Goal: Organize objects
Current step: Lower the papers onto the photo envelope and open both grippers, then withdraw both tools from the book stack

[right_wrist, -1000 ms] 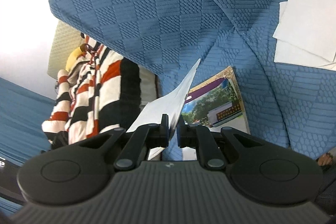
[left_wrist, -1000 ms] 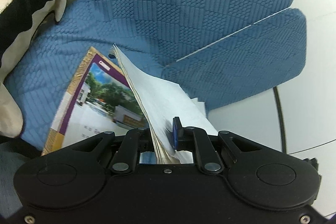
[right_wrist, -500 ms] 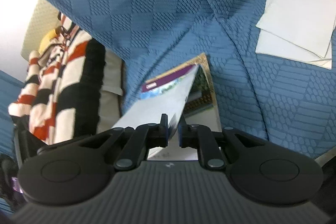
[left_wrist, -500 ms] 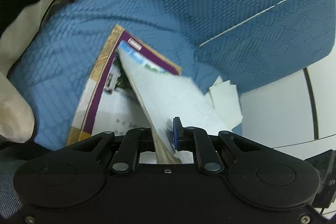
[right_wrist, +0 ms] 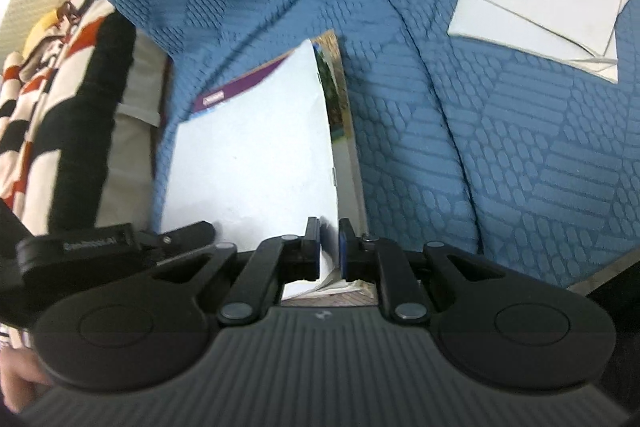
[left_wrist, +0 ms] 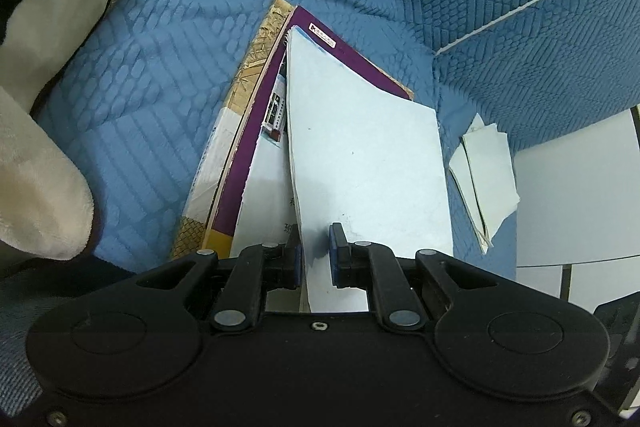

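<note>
The blue sofa (left_wrist: 140, 99) held the purple book (left_wrist: 248, 163). The white booklet (left_wrist: 360, 163) had come down onto it since a second ago. The left gripper (left_wrist: 315, 255) and right gripper (right_wrist: 329, 245) pinched its near edge, so letting go seemed next.

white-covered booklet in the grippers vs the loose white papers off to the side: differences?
The white booklet is thick and bound, the loose white papers a few thin folded sheets. The booklet is gripped by both the left gripper and right gripper, tilted over a purple-covered book; the papers lie untouched on the blue sofa. Both are plain white.
</note>
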